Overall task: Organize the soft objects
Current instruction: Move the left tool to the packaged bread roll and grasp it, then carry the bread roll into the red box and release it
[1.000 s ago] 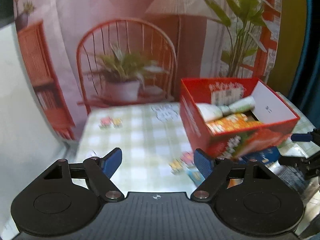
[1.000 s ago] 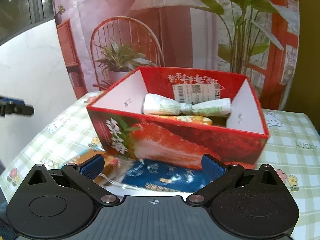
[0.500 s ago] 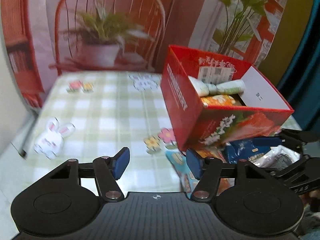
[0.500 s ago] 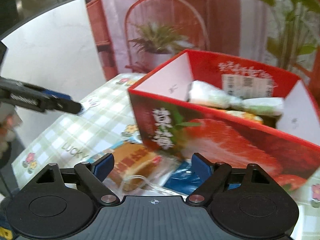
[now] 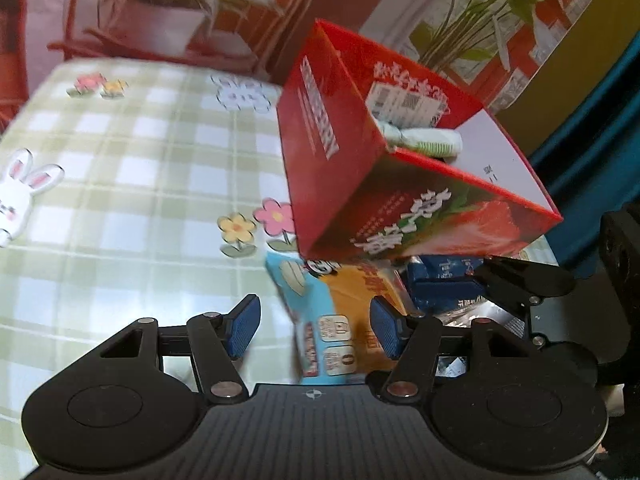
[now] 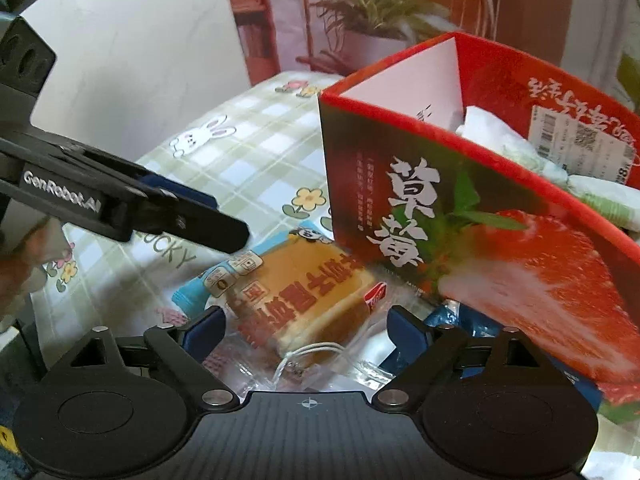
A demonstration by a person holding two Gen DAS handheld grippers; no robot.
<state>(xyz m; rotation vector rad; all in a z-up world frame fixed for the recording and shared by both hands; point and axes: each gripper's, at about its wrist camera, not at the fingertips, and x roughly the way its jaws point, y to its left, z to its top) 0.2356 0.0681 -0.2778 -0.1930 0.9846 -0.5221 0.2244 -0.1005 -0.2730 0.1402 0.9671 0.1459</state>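
Observation:
A bread packet (image 6: 304, 300), orange with pale blue ends in clear wrap, lies on the checked cloth in front of a red strawberry box (image 6: 480, 220). My right gripper (image 6: 304, 328) hangs over it, jaws opening, pads on either side without pressing. From the left, my left gripper (image 5: 314, 328) straddles the blue end of the same packet (image 5: 328, 320), open, pads apart from it. Its fingers (image 6: 192, 216) show in the right wrist view. The box (image 5: 400, 184) holds white-green packs (image 5: 424, 140). A blue packet (image 5: 440, 284) lies partly under the box.
The green-checked tablecloth (image 5: 140, 200) with rabbit and flower prints stretches to the left. A printed backdrop of a chair and potted plant (image 5: 160, 12) stands behind the table. A white wall (image 6: 140, 60) is on the left and the table edge runs near it.
Both grippers have sunk and tilted down toward the table. The left jaws have narrowed. The right gripper has swung left from the blue packet to over the bread packet.

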